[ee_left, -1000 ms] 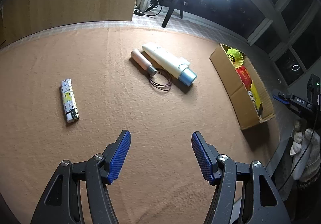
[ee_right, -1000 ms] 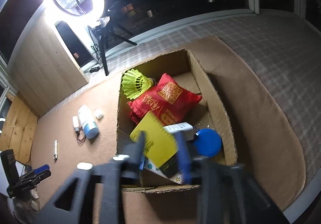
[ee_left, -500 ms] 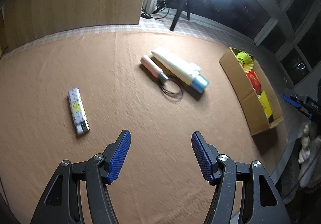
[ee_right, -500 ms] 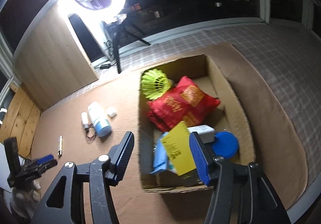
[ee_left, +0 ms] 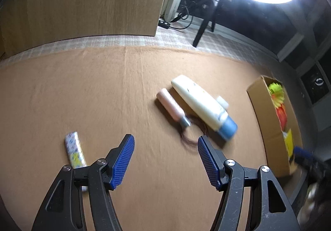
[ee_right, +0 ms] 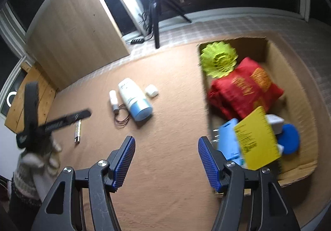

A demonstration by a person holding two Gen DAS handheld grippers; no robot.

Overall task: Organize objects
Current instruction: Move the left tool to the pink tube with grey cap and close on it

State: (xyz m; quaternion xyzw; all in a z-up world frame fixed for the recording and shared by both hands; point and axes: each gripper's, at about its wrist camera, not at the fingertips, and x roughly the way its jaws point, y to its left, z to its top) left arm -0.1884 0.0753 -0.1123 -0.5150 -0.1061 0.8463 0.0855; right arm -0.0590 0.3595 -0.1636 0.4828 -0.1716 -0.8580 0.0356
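On the brown cloth lie a white tube with a blue cap, a pink stick, a dark hair tie, a small white case and a patterned lighter. My left gripper is open and empty, hovering between the lighter and the hair tie. My right gripper is open and empty, just left of the cardboard box.
The box holds a green shuttlecock, a red packet, a yellow card, a light blue item and a blue disc. A ring light on a tripod and a wooden panel stand behind the cloth.
The right gripper opened and drew back left from over the box, leaving the yellow card inside. The left gripper moved forward and right, toward the hair tie and tube.
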